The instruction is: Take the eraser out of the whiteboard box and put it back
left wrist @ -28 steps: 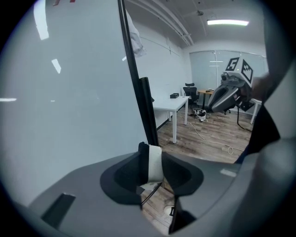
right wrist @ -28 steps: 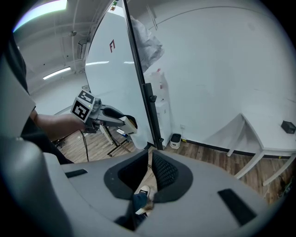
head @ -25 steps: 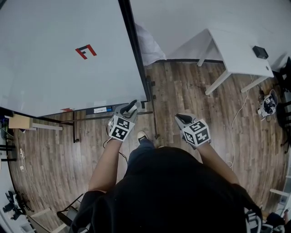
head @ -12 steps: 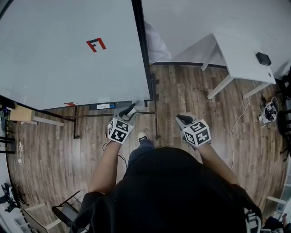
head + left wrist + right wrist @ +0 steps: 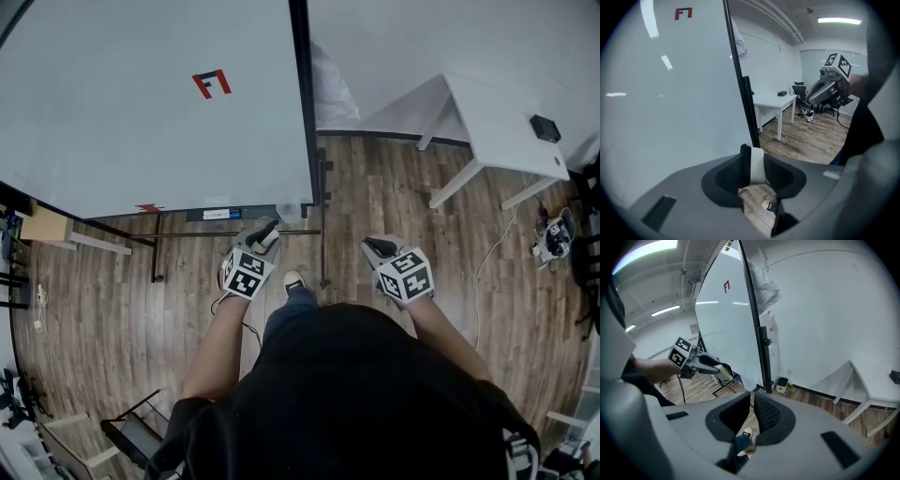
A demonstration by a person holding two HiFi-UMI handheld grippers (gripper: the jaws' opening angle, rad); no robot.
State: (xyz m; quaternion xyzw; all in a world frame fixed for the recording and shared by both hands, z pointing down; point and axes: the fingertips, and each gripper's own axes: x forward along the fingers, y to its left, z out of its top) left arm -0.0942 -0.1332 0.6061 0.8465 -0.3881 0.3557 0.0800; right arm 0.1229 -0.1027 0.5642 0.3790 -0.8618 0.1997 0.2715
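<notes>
In the left gripper view a white eraser (image 5: 757, 165) sits upright between the jaws, and my left gripper (image 5: 753, 158) is shut on it. From the head view this gripper (image 5: 272, 229) is held just below the lower right corner of the big whiteboard (image 5: 141, 112). A small clear box (image 5: 289, 212) sits at that corner, beside the board's tray (image 5: 217, 214). My right gripper (image 5: 373, 246) hangs to the right of the board's black edge post, jaws together with nothing in them (image 5: 753, 398). Its own view shows the left gripper (image 5: 723, 371) with a pale block at its tip.
The whiteboard's black stand legs (image 5: 323, 230) run across the wooden floor between the grippers. A white table (image 5: 506, 117) with a small black object (image 5: 543, 128) stands at the right, a white cable (image 5: 487, 253) trails below it. A small white bin (image 5: 782, 384) is by the wall.
The whiteboard has slid right and down in the head view, and the clear box at its corner has come into sight. Both grippers keep about the same place.
</notes>
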